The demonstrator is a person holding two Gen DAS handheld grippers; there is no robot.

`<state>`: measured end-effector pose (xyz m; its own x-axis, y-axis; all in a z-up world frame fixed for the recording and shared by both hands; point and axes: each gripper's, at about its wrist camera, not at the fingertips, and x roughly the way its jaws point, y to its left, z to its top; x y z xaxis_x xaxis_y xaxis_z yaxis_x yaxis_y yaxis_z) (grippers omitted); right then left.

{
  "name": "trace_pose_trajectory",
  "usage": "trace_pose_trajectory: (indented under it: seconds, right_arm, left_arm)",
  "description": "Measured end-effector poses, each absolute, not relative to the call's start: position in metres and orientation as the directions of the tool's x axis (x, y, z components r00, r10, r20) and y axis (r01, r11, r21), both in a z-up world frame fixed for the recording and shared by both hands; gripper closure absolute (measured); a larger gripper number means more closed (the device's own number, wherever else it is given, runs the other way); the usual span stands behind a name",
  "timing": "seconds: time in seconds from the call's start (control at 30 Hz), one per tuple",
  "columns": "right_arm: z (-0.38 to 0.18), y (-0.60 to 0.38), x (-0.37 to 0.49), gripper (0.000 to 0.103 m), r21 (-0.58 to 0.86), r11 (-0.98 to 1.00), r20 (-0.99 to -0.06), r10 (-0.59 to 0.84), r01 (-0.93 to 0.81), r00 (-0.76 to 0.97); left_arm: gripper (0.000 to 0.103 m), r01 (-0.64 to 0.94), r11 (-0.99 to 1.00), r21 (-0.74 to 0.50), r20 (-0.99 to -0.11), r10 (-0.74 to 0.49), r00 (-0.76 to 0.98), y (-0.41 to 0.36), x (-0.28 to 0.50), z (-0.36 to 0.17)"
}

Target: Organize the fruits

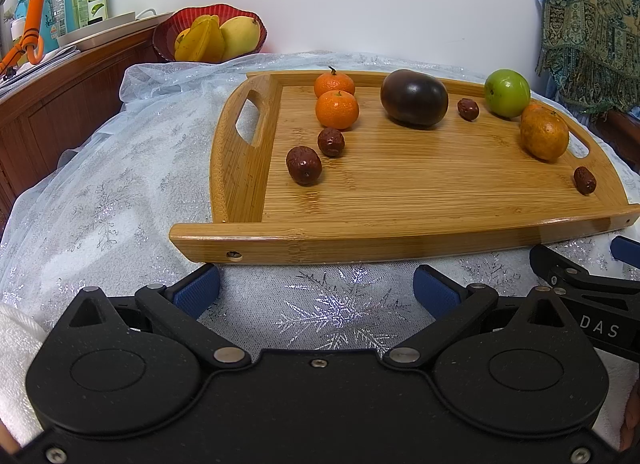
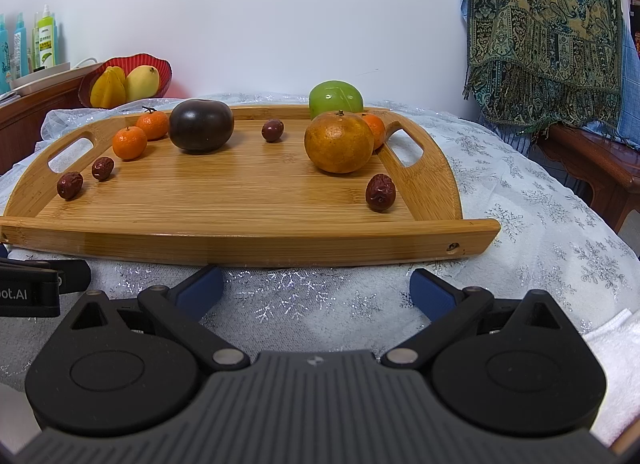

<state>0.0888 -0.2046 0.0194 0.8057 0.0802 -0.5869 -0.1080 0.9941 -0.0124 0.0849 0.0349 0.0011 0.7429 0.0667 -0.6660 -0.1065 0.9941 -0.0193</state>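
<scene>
White cloth (image 1: 120,204) holds tray (image 1: 400,236); fruits (image 1: 337,109) scattered, kinds partly mixed. Left gripper (image 1: 316,284), right gripper (image 2: 316,284) both spread, empty.

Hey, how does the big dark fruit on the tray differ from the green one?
The dark fruit is deep purple-brown, almost black; the green fruit is bright green. The dark fruit sits toward the middle of the tray's back edge, while the green fruit is at the far right corner, behind the large orange. The dark fruit looks wider and flatter. Both are smooth, glossy, and untouched by either gripper.
</scene>
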Motion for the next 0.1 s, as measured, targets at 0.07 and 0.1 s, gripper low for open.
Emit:
trace_pose_trajectory:
  seconds: [0.07,0.1]
  right_arm:
    - [0.0194,-0.2047,0.0888,0.000,-0.012,0.994,-0.587,0.080,-0.108,0.806]
    - [0.0194,-0.2047,0.0888,0.000,-0.012,0.994,-0.587,0.080,-0.108,0.806]
  left_arm:
    - [0.000,-0.105,0.994,-0.019,-0.667,0.066,0.743,0.0354,0.0847,0.0012]
    - [0.000,-0.105,0.994,-0.019,-0.667,0.066,0.742,0.0354,0.0847,0.0013]
